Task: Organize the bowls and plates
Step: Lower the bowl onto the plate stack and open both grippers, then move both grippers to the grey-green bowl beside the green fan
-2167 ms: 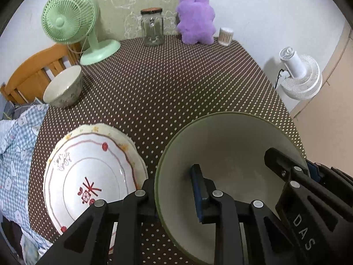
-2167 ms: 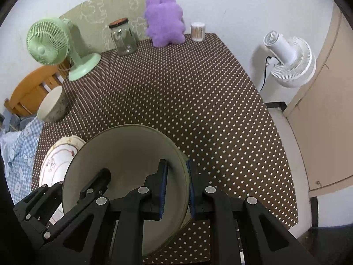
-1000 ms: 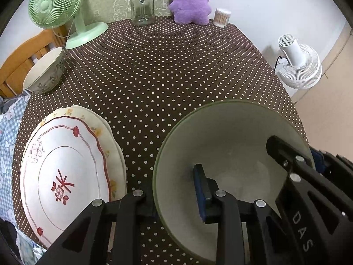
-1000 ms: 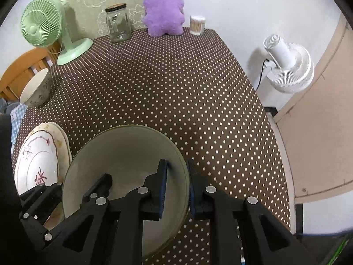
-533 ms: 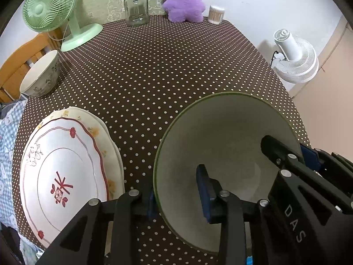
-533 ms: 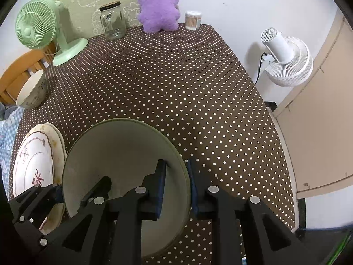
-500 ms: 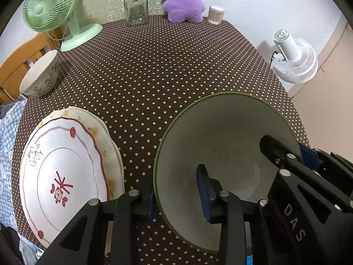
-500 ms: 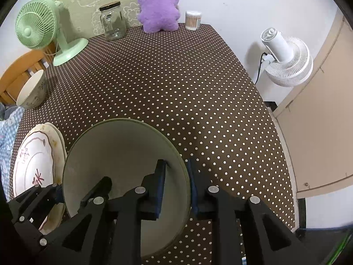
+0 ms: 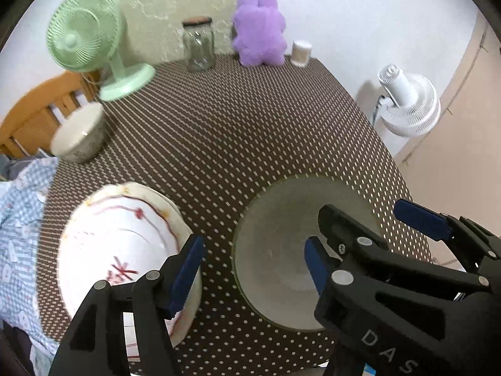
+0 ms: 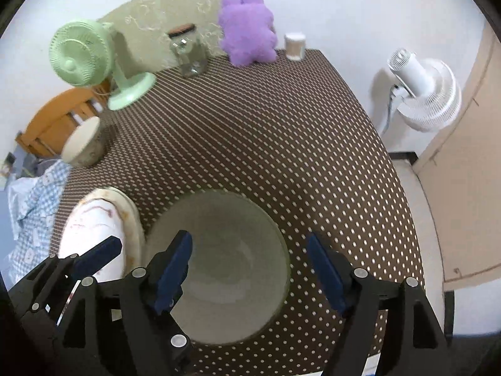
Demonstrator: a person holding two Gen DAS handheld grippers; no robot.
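Jaws of both the left gripper (image 9: pixel 253 269) and right gripper (image 10: pixel 250 269) now stand wide apart and grip nothing, where half a second ago each clamped the large bowl's (image 10: pixel 225 269) rim. That bowl sits on the counter (image 10: pixel 250 125) just beside the stacked plates (image 9: pixel 125 250). Judged released and placed; the small bowl (image 9: pixel 78 138), well apart, remains unsorted.

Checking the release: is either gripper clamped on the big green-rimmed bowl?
No, the left gripper and right gripper both stand open around the bowl.
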